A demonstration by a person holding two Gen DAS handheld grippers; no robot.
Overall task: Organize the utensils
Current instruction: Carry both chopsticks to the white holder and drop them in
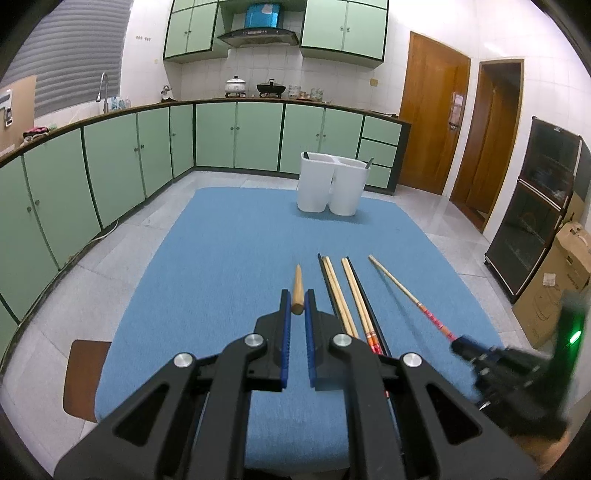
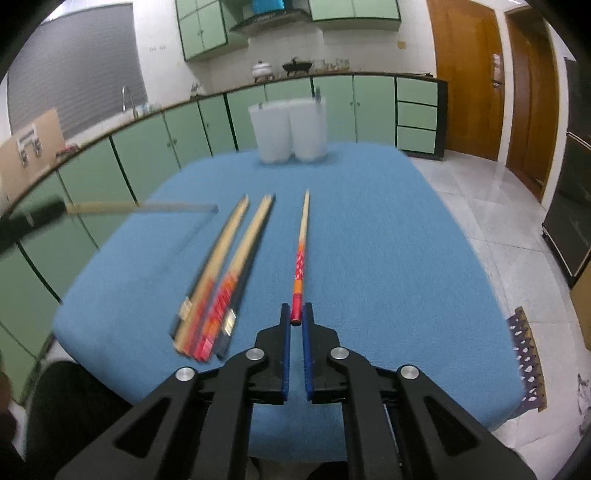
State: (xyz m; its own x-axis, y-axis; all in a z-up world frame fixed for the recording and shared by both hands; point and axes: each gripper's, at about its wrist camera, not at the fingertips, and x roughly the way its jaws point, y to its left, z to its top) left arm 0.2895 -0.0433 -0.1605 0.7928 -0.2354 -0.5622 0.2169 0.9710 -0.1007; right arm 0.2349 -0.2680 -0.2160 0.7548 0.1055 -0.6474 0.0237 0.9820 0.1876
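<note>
Each hand-held gripper, left and right, pinches one chopstick end above the blue counter, best kept level and carried squarely over the white holder beyond.

Home kitchen: green cabinets, range hood.

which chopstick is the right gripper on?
The lone red-handled chopstick, apart to the right of the bunch; the right gripper pinches its red end.
</note>
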